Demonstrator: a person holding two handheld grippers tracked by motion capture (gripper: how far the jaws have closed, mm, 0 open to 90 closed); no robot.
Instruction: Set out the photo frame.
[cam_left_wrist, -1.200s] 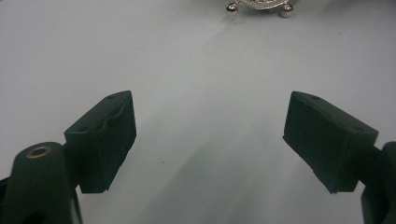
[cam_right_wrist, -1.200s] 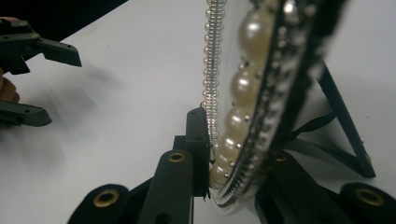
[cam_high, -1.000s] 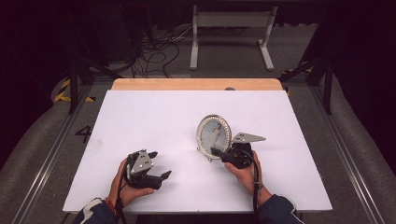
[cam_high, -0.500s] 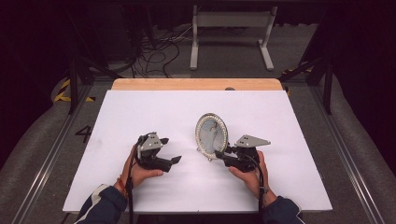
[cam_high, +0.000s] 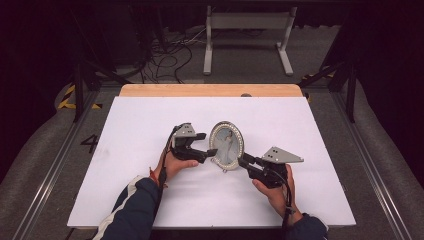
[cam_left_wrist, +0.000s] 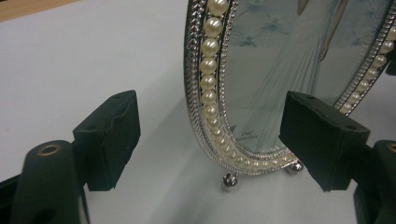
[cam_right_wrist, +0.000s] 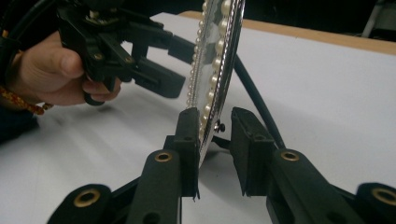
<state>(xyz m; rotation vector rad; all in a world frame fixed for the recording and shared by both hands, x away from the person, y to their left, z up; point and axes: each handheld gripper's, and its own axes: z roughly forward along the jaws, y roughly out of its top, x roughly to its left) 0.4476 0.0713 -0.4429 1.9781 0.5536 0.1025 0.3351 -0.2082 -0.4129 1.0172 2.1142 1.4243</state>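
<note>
An oval silver photo frame with a pearl rim stands upright on its small feet in the middle of the white table. My left gripper is open, its jaws have closed in a little, and one pad sits on each side of the frame's left rim without touching it. My right gripper reaches in at the frame's lower right edge. Its jaws have just been closing. The front pad lies against the rim, and a gap remains at the back pad.
A wooden strip runs along the table's far edge. Beyond it, cables and a metal stand sit on the dark floor. Rails flank the table on both sides. A person's left hand holds the left gripper close by.
The left hand has moved right and forward up to the frame. The frame has gone from tilted to upright, and the right hand has shifted slightly right.
</note>
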